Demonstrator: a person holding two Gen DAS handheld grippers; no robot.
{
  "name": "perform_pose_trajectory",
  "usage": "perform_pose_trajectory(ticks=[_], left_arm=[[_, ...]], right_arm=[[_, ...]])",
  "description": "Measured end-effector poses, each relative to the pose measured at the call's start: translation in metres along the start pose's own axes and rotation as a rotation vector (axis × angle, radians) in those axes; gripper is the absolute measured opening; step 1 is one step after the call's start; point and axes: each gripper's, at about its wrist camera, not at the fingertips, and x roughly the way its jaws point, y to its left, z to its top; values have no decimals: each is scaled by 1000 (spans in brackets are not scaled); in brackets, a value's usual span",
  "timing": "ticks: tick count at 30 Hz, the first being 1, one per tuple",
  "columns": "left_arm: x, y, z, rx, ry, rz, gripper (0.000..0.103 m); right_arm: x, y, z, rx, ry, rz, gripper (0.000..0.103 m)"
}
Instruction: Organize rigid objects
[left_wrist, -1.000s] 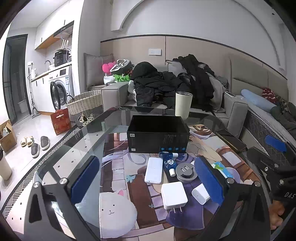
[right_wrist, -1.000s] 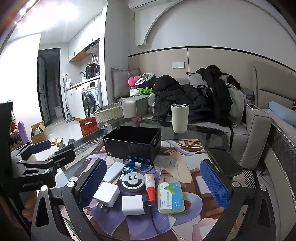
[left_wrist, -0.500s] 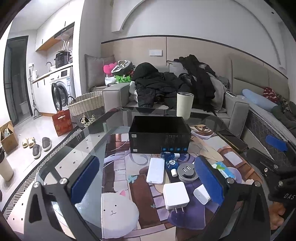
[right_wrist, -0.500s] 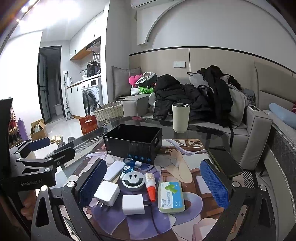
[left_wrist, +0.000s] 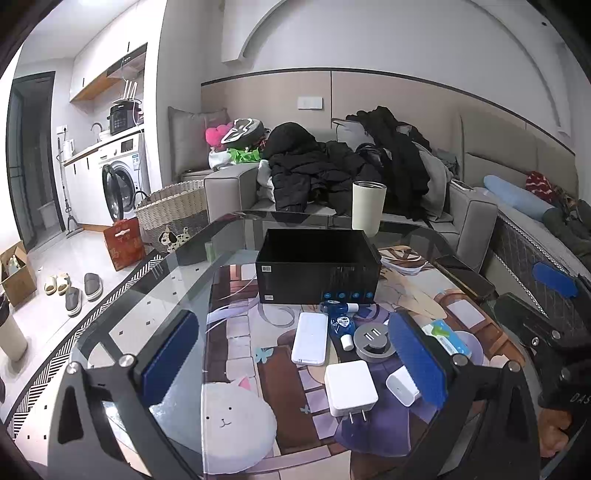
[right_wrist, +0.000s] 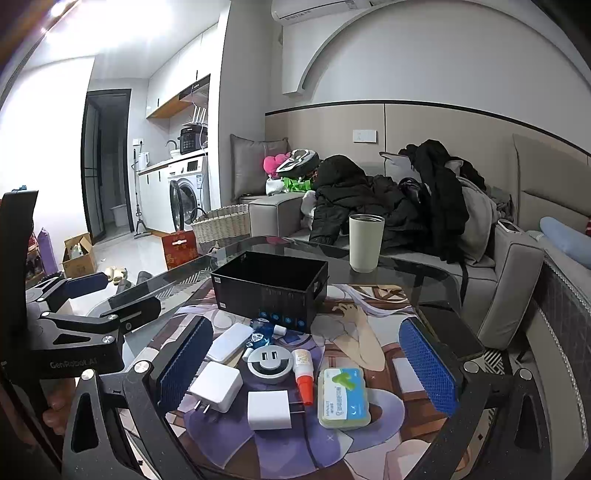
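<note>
An open black box (left_wrist: 319, 275) (right_wrist: 271, 288) stands on the glass table. In front of it lie a white power bank (left_wrist: 310, 343) (right_wrist: 229, 341), a white plug charger (left_wrist: 351, 387) (right_wrist: 216, 386), a smaller white charger (right_wrist: 269, 410) (left_wrist: 402, 386), a round grey USB hub (left_wrist: 371, 341) (right_wrist: 269, 363), a blue item (left_wrist: 340, 321), an orange-capped tube (right_wrist: 304, 374) and a green-white case (right_wrist: 344, 397). My left gripper (left_wrist: 291, 362) is open and empty above the table near the items. My right gripper (right_wrist: 306, 367) is open and empty over the items.
A cream tumbler (left_wrist: 367, 206) (right_wrist: 365, 242) stands behind the box. A dark phone (right_wrist: 452, 334) lies at the table's right edge. A sofa piled with dark clothes (left_wrist: 343, 173) is behind. A wicker basket (left_wrist: 173, 212) and washing machine (left_wrist: 118, 177) are at left.
Both grippers have shifted slightly; the views moved a little toward the box. Nothing was picked up or moved on the table.
</note>
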Motion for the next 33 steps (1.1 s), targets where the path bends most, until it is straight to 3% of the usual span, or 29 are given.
perform_pose_trajectory(ticks=[24, 30, 33], left_arm=[[1, -1, 2, 6, 4, -3, 103], [7, -4, 1, 11, 33, -12, 103], [19, -8, 1, 38, 91, -7, 103]], right_arm=[[2, 3, -1, 4, 12, 3, 103], [3, 3, -2, 4, 17, 7, 103], [8, 4, -4, 0, 46, 8, 103]])
